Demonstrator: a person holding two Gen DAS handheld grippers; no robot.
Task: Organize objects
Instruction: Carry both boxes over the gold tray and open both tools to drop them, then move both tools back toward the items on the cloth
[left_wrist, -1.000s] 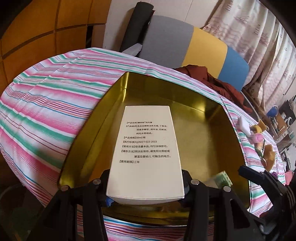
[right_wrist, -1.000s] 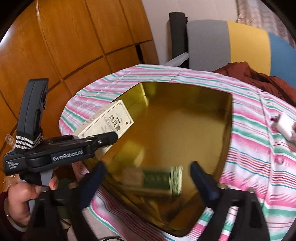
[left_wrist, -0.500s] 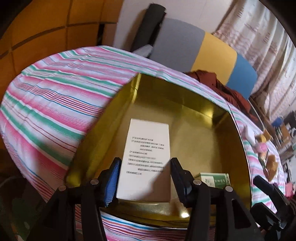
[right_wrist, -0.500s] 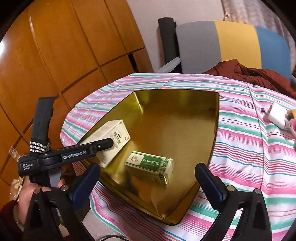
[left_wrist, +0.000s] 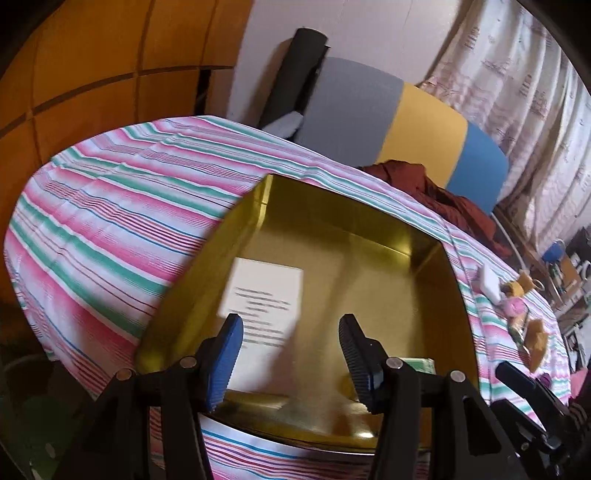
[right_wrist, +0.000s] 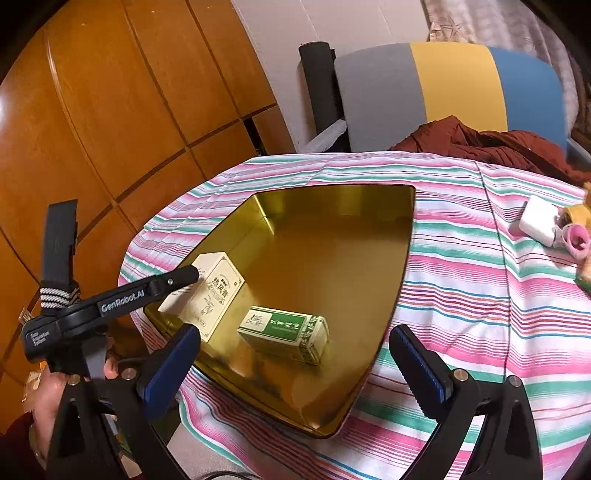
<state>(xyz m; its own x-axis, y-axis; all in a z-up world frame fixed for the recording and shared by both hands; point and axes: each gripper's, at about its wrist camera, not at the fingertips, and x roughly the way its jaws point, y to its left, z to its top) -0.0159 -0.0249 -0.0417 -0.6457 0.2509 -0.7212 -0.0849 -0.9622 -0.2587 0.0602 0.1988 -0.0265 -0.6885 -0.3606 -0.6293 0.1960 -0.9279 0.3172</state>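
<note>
Now the cream box lies in the gold tin beside the green box — both grippers, left gripper and right gripper, spread and empty — next, probably fetching another loose item.

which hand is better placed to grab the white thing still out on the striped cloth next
Right, probably. The white item lies on the cloth on the right gripper's side, jaws open and empty. The left gripper hangs over the cream box across the gold tray.

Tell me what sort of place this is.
Probably a room in a home: a striped tablecloth over the table, patterned curtains by the wall, a cushioned chair with clothing draped on it, and wooden cabinet panels.
</note>
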